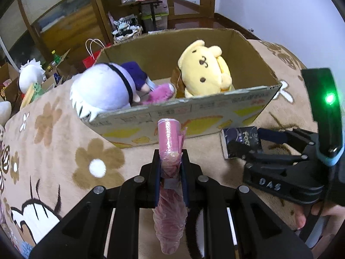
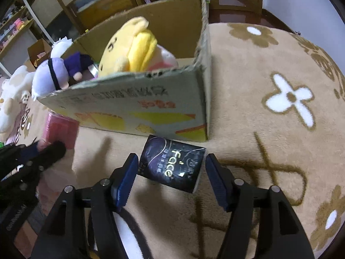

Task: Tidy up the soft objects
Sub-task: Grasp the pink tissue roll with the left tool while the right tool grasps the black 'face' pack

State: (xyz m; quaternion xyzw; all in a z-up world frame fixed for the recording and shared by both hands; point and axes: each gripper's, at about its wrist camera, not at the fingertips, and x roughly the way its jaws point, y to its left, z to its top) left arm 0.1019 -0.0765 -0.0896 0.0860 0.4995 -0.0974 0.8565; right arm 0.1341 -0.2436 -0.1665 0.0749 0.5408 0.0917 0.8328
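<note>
My left gripper (image 1: 171, 166) is shut on a pink roll of plastic bags (image 1: 170, 142), held just in front of the cardboard box (image 1: 194, 108). The box holds a yellow dog plush (image 1: 202, 69), a white-haired doll in purple (image 1: 105, 88) and a pink plush (image 1: 159, 95). My right gripper (image 2: 171, 168) is open, its fingers on either side of a dark tissue pack (image 2: 172, 165) that lies on the blanket by the box's near wall (image 2: 129, 110). The right gripper also shows in the left wrist view (image 1: 248, 144) around the pack (image 1: 241, 141).
A beige blanket with brown and white flowers (image 2: 286, 101) covers the surface. White plush toys (image 2: 10, 99) lie to the left. Open cardboard boxes and another white-haired doll (image 1: 31, 73) stand on the floor, with shelves and a desk (image 1: 148, 2) behind.
</note>
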